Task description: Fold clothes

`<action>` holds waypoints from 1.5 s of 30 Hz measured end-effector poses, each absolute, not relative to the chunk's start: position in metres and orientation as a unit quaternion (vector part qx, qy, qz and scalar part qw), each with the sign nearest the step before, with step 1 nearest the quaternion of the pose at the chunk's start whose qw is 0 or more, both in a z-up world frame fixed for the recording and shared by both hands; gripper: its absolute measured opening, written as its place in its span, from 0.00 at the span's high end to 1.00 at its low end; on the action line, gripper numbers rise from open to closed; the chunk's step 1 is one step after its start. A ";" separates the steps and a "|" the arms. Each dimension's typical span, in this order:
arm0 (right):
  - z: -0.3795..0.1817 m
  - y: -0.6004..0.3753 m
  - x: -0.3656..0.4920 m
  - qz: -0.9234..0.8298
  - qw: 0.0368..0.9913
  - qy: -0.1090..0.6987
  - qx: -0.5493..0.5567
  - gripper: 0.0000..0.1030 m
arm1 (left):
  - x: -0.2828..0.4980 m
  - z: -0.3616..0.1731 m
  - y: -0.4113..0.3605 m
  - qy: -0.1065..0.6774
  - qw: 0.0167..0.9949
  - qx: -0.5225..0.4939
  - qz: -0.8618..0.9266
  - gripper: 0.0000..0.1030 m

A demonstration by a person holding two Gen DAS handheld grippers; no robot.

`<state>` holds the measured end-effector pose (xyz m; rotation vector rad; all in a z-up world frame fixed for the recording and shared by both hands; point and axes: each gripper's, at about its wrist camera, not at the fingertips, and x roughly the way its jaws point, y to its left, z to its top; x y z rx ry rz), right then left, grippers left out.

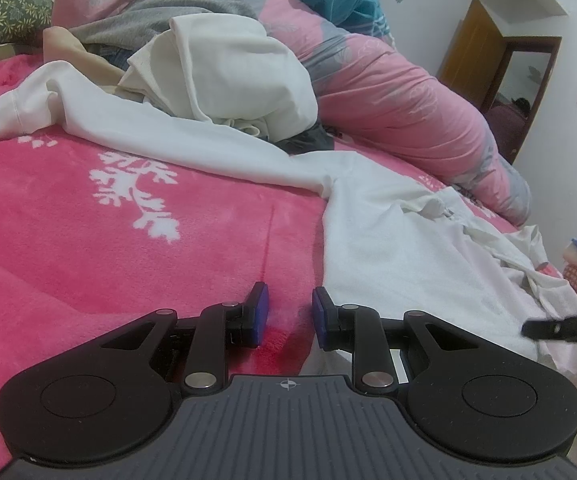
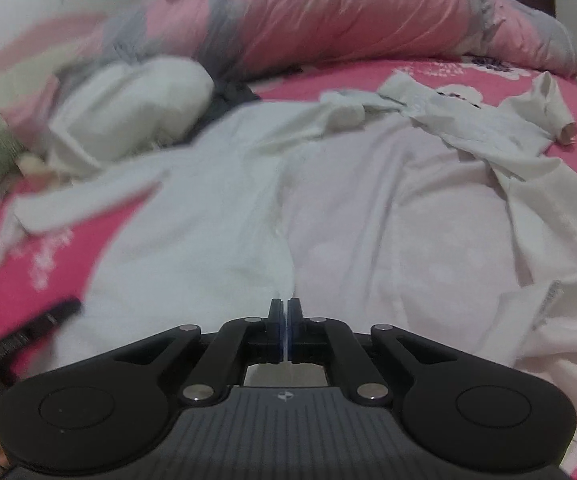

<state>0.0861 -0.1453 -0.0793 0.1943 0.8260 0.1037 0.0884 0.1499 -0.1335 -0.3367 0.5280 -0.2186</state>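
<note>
Across the pink blanket (image 1: 88,240) with its white leaf pattern lies a white long-sleeved garment (image 1: 388,248), spread flat but rumpled. One sleeve (image 1: 168,136) runs away to the far left of the left wrist view, its cuff lying on the blanket. In the right wrist view the garment's body (image 2: 328,208) fills the middle of the frame, with a lengthwise crease down it and a bunched collar area and second sleeve (image 2: 544,104) at the far right. Behind it sits a heap of other clothes (image 1: 224,68), white on top and grey beneath, and beyond that a rolled pink and grey duvet (image 1: 400,92).

Left gripper (image 1: 290,312) hovers low with its jaws apart, one blue pad (image 1: 263,308) over bare blanket and the other at the garment's edge; nothing is between them. Right gripper (image 2: 284,328) has its jaws pressed together over the garment's near hem, and a thin pale sliver shows between the pads; whether that is cloth I cannot tell.

Much of the right wrist view's left side is blurred, so the heap there is hard to read. A dark object (image 1: 564,326) at the right edge of the left view is cut off.
</note>
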 end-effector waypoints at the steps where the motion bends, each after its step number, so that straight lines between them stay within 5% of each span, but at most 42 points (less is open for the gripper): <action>1: -0.080 -0.146 0.084 0.042 0.911 0.400 0.091 0.98 | 0.088 -0.133 0.150 0.259 0.946 -0.165 -0.107 0.77; 4: -0.083 -0.148 0.080 0.019 0.914 0.398 0.081 0.95 | 0.088 -0.133 0.150 0.259 0.946 -0.165 -0.107 0.77; 8: -0.081 -0.158 0.130 0.037 0.906 0.408 0.105 0.76 | 0.088 -0.134 0.149 0.259 0.946 -0.165 -0.107 0.77; 16: -0.075 -0.177 0.232 0.074 0.888 0.426 0.153 0.62 | 0.088 -0.134 0.149 0.259 0.946 -0.165 -0.107 0.77; 24: -0.098 -0.181 0.306 0.087 0.877 0.442 0.169 0.67 | 0.088 -0.133 0.150 0.259 0.945 -0.166 -0.110 0.77; 26: -0.106 -0.178 0.314 0.086 0.876 0.444 0.168 0.90 | 0.088 -0.133 0.150 0.259 0.945 -0.166 -0.110 0.77; 28: -0.103 -0.171 0.310 0.081 0.888 0.431 0.138 1.00 | 0.088 -0.133 0.150 0.259 0.945 -0.167 -0.110 0.77; 37: -0.096 -0.165 0.308 -0.011 0.921 0.388 0.013 1.00 | 0.088 -0.133 0.150 0.259 0.945 -0.167 -0.110 0.77; 45: -0.094 -0.218 0.312 -0.008 0.902 0.388 0.192 0.93 | 0.089 -0.133 0.150 0.259 0.945 -0.167 -0.110 0.77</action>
